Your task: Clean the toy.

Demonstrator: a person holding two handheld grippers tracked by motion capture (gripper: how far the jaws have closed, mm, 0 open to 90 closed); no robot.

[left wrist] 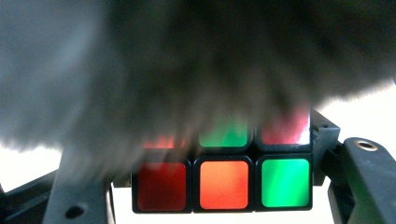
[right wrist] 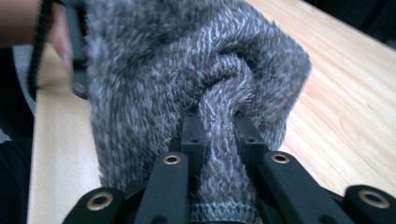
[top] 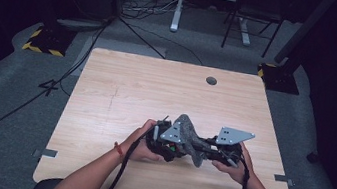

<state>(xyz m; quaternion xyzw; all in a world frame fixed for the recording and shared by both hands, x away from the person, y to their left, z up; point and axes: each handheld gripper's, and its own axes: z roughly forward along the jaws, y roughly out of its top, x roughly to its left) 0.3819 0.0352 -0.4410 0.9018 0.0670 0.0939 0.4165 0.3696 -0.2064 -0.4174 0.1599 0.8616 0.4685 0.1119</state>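
1. The left gripper (top: pixel 171 150) is clamped on a puzzle cube (left wrist: pixel 224 179). In the left gripper view the cube sits between the two black jaws, its sides pressed against them, showing a bottom row of red, orange and green tiles and parts of a green and a red tile above.

2. A grey fuzzy cloth (top: pixel 189 137) hangs over the upper part of the cube in that view, blurred and close to the lens, and covers most of the top row of tiles.

3. The right gripper (right wrist: pixel 219 123) is closed on the same cloth (right wrist: pixel 196 79). In the right gripper view a bunched fold of the fabric runs up between the two jaws, which stand narrowly apart and squeeze it from both sides; a stitched hem shows at the bottom between them.

4. In the high view both grippers are held close together, facing each other, low over the near middle of the wooden bench (top: pixel 121 92). The cloth lies between and over them, one corner of it standing up above the left gripper's grey plate.

5. The person's left hand (top: pixel 141 143) and right hand (top: pixel 234 167) hold the gripper bodies, forearms coming in from the near edge.

6. Whether the cube or the cloth touches the bench I cannot tell.
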